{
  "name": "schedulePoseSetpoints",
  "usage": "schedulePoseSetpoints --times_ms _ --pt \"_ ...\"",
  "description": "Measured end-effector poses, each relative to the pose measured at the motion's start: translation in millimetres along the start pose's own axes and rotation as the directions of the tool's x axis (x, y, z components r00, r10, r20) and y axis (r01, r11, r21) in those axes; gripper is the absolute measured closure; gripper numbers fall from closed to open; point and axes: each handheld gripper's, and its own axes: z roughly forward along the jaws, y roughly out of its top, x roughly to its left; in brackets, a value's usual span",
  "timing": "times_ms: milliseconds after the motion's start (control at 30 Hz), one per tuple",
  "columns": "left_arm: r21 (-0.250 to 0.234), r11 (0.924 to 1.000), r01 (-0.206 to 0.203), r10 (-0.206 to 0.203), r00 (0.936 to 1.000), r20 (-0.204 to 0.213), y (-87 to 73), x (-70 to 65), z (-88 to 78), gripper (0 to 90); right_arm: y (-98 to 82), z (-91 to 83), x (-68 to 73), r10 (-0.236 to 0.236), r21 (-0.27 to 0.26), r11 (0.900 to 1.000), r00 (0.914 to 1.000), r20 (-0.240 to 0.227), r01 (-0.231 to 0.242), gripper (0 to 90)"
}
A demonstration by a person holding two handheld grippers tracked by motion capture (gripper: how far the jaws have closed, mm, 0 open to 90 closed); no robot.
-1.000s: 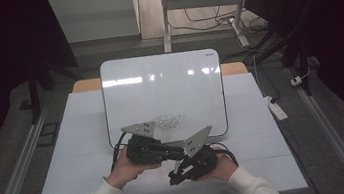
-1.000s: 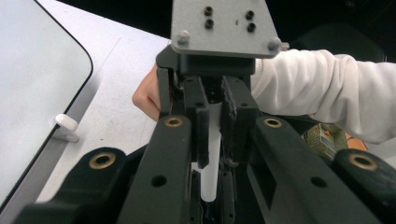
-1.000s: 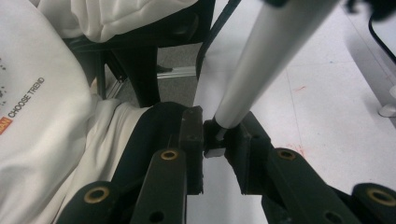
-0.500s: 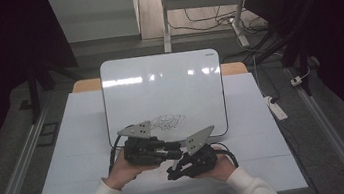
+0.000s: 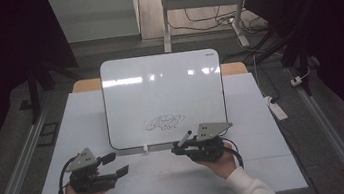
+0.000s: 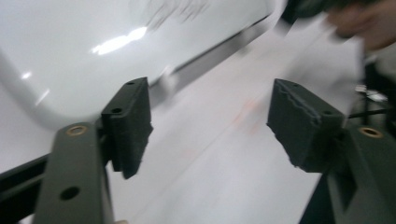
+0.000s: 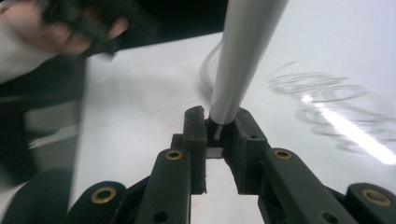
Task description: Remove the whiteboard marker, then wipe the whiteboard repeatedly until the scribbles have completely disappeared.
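Note:
A whiteboard (image 5: 161,86) lies on the white table (image 5: 265,165) with a black scribble (image 5: 164,122) near its lower edge. Just below the board's lower right corner, my right gripper (image 5: 179,149) is shut on a grey marker (image 5: 184,138) that points up and left toward the board. In the right gripper view the marker's barrel (image 7: 243,56) rises from between the jaws (image 7: 218,126), with the scribble (image 7: 327,107) blurred to its right. My left gripper (image 5: 118,164) is open and holds nothing, near the table's front left. Its pads (image 6: 133,121) frame the board's edge (image 6: 205,60).
A small white piece (image 5: 144,148) sits at the board's lower edge. A white power strip (image 5: 276,108) lies off the table's right side. Metal rails (image 5: 14,178) run along both sides. Bare table surface lies between the two hands.
The grippers were close together below the board. My left gripper has pulled away to the left and front with its jaws open. The right one has shifted right with the marker.

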Motion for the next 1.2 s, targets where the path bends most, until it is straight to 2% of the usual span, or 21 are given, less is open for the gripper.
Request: schedulePoseSetpoints --times_ms 33,67,100,167,233,333,367,500,567,600,767,833,867,933,967,1000,1100,1133,1200 --pt "0.012 0.9998 0.015 -0.015 0.9996 -0.023 -7.5 2.5 -1.5 29.6 0.0 0.0 0.0 0.000 0.000 1.000 1.0000 0.000 0.000 77.0" --pt "0.020 0.9993 0.030 -0.029 0.9987 -0.041 -14.2 4.7 -2.2 28.2 0.3 -1.5 -1.5 0.011 -0.019 1.000 0.9995 0.030 -0.010 77.0" --pt "0.027 0.9987 0.043 -0.042 0.9977 -0.053 -20.0 6.6 -2.5 26.4 1.1 -3.8 -5.2 0.034 -0.061 0.998 0.9961 0.082 -0.029 77.0" --pt "0.030 0.9977 0.061 -0.059 0.9957 -0.072 -28.2 9.5 -2.1 26.1 2.4 -3.7 -8.9 0.051 -0.092 0.995 0.9896 0.135 -0.039 77.0" --pt "0.032 0.9972 0.067 -0.065 0.9947 -0.080 -32.0 11.5 -1.6 25.7 3.0 -0.5 -12.6 0.072 -0.124 0.991 0.9841 0.162 -0.052 77.0" --pt "0.033 0.9977 0.059 -0.055 0.9920 -0.113 -34.6 14.0 -0.2 25.6 4.2 3.0 -15.4 0.077 -0.131 0.990 0.9792 0.188 -0.052 77.0" --pt "0.034 0.9978 0.058 -0.053 0.9911 -0.122 -35.5 15.0 0.4 25.6 5.2 5.0 -18.3 0.078 -0.138 0.989 0.9747 0.210 -0.049 77.0" --pt "0.037 0.9975 0.060 -0.054 0.9870 -0.152 -38.8 18.6 2.1 24.6 5.6 4.9 -25.2 0.107 -0.165 0.984 0.9626 0.249 -0.066 77.0" --pt "0.031 0.9972 0.068 -0.063 0.9853 -0.159 -39.7 19.9 1.8 24.2 5.7 5.5 -27.2 0.114 -0.173 0.982 0.9601 0.255 -0.071 77.0" --pt "0.030 0.9971 0.070 -0.064 0.9847 -0.162 -39.9 20.1 1.8 22.9 6.5 8.7 -29.6 0.126 -0.183 0.980 0.9548 0.269 -0.078 77.0" --pt "0.031 0.9980 0.056 -0.050 0.9849 -0.166 -39.2 19.0 1.8 21.4 11.0 21.9 -32.0 0.130 -0.184 0.980 0.9535 0.272 -0.081 77.0" --pt "0.033 0.9979 0.056 -0.050 0.9857 -0.161 -39.7 18.8 2.8 21.3 16.2 39.7 -33.0 0.127 -0.168 0.982 0.9581 0.257 -0.085 77.0" --pt "0.036 0.9978 0.055 -0.048 0.9857 -0.161 -40.0 18.4 3.5 21.3 16.2 39.7 -33.0 0.127 -0.168 0.982 0.9581 0.257 -0.085 77.0" --pt "0.044 0.9979 0.047 -0.040 0.9859 -0.163 -40.4 17.2 5.0 21.3 20.0 55.1 -34.6 0.117 -0.146 0.986 0.9602 0.253 -0.082 77.0" --pt "0.047 0.9980 0.042 -0.033 0.9857 -0.165 -40.4 16.6 5.6 21.3 24.5 69.4 -38.4 0.113 -0.135 0.988 0.9606 0.254 -0.080 77.0" --pt "0.050 0.9980 0.039 -0.030 0.9857 -0.166 -40.4 16.2 5.9 21.3 27.1 75.8 -40.8 0.111 -0.135 0.988 0.9588 0.262 -0.078 77.0" --pt "0.051 0.9980 0.038 -0.029 0.9856 -0.167 -40.8 16.8 6.4 21.3 33.6 92.9 -45.4 0.099 -0.120 0.990 0.9560 0.276 -0.068 77.0" --pt "0.051 0.9979 0.040 -0.031 0.9856 -0.166 -41.1 17.5 6.3 21.3 33.6 92.9 -45.4 0.099 -0.120 0.990 0.9560 0.276 -0.068 77.0" --pt "0.049 0.9979 0.044 -0.035 0.9854 -0.167 -41.7 18.9 5.8 21.3 34.8 104.9 -45.1 0.075 -0.083 0.995 0.9592 0.272 -0.055 77.0"
